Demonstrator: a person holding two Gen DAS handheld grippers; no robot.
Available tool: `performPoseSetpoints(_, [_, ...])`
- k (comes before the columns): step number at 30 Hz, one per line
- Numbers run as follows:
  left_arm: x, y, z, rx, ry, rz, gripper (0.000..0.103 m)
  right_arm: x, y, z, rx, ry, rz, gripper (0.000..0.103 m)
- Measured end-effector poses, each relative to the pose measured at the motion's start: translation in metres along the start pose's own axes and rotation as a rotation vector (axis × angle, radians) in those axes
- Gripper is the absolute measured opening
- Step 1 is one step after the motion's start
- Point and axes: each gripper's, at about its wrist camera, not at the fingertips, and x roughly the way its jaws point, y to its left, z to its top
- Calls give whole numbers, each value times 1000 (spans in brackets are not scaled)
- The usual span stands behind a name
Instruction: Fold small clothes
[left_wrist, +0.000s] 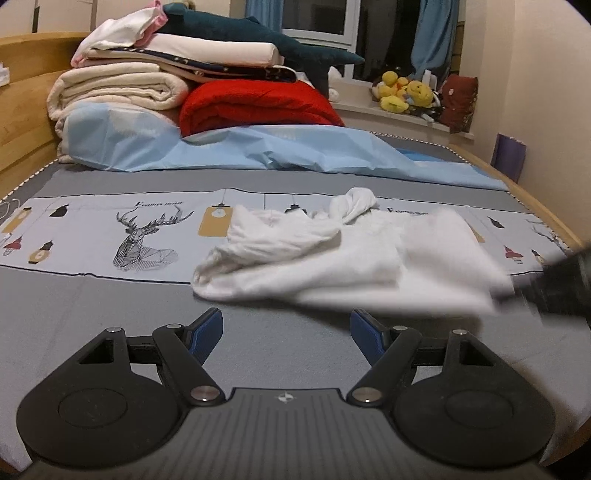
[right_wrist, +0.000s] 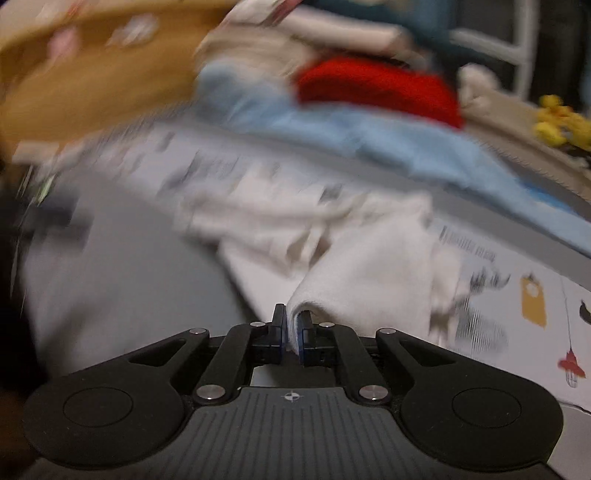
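A small white garment (left_wrist: 332, 251) lies crumpled on the bed's printed sheet (left_wrist: 110, 229), with a knotted bit at its far edge. My left gripper (left_wrist: 286, 332) is open and empty, hovering just short of the garment's near edge. My right gripper (right_wrist: 293, 325) is shut on an edge of the white garment (right_wrist: 362, 266), which drapes away from the jaws; that view is blurred by motion. The right gripper shows as a dark blur at the right edge of the left wrist view (left_wrist: 554, 291).
A stack of folded blankets, cream (left_wrist: 118, 88) and red (left_wrist: 258, 107), with a teal plush shark (left_wrist: 258, 33) stands at the bed's head. A light blue sheet (left_wrist: 295, 151) lies across. Yellow plush toys (left_wrist: 402, 92) sit on the windowsill. A wooden bed frame (left_wrist: 26, 118) runs along the left.
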Motion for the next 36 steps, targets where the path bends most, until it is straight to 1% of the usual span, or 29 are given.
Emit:
performPoseSetpoints(2, [5,0,3,-5,26,-29,77,-7,-2,-27,-36,105,28,5])
performPoseSetpoints(3, [9,-1,4,0,41,-49,70,-9,-2,-39,-45,144,18,6])
performPoseSetpoints(4, [13,-3,6,11,56,-67,66,-14,-5,-50,-33,178,17,6])
performPoseSetpoints(6, [26,-15,8,55,77,-105,57,-22,-23,-63,49,232,64,8])
performPoseSetpoints(7, [31,-22,9,77,81,-118,55,-27,-32,-62,81,237,66,8])
performPoseSetpoints(8, [40,-32,11,102,89,-138,54,-36,-41,-62,114,208,53,14])
performPoseSetpoints(9, [49,-42,11,117,98,-155,54,-43,-51,-55,143,181,34,23])
performPoseSetpoints(10, [59,-51,11,127,110,-173,54,-50,-62,-52,187,143,19,30])
performPoseSetpoints(11, [69,-63,11,135,125,-194,54,-56,-72,-48,238,105,-2,40])
performPoseSetpoints(12, [81,-76,9,145,139,-205,55,-59,-81,-43,297,66,-30,43])
performPoseSetpoints(14, [107,-106,6,180,176,-214,57,-54,-99,-31,385,31,-78,44])
performPoseSetpoints(17, [143,-147,-2,215,221,-219,63,-42,-113,-33,468,45,-137,44])
performPoseSetpoints(19, [163,-163,-8,245,246,-204,65,-27,-118,-33,494,87,-166,45])
performPoseSetpoints(21, [180,-174,-15,290,268,-172,65,-13,-119,-39,503,135,-165,54])
performPoseSetpoints(22, [185,-174,-17,321,278,-155,62,-4,-119,-41,501,164,-166,56])
performPoseSetpoints(23, [188,-170,-19,351,287,-155,43,5,-119,-45,496,198,-175,58])
performPoseSetpoints(24, [187,-162,-19,375,296,-166,7,14,-118,-49,493,232,-184,58])
performPoseSetpoints(25, [184,-152,-16,395,299,-168,6,21,-119,-52,495,264,-189,58])
performPoseSetpoints(27, [164,-118,-4,409,264,-184,5,33,-118,-56,503,308,-193,58])
performPoseSetpoints(29, [136,-71,10,420,237,-186,4,40,-115,-56,493,318,-189,59])
performPoseSetpoints(30, [124,-50,16,421,237,-191,4,43,-113,-55,489,320,-187,59])
performPoseSetpoints(32, [95,2,25,415,250,-227,4,46,-107,-52,474,327,-178,59])
performPoseSetpoints(33, [80,27,27,419,254,-237,4,48,-103,-49,452,329,-176,59])
performPoseSetpoints(36, [43,90,22,431,257,-218,4,48,-83,-44,365,328,-150,61])
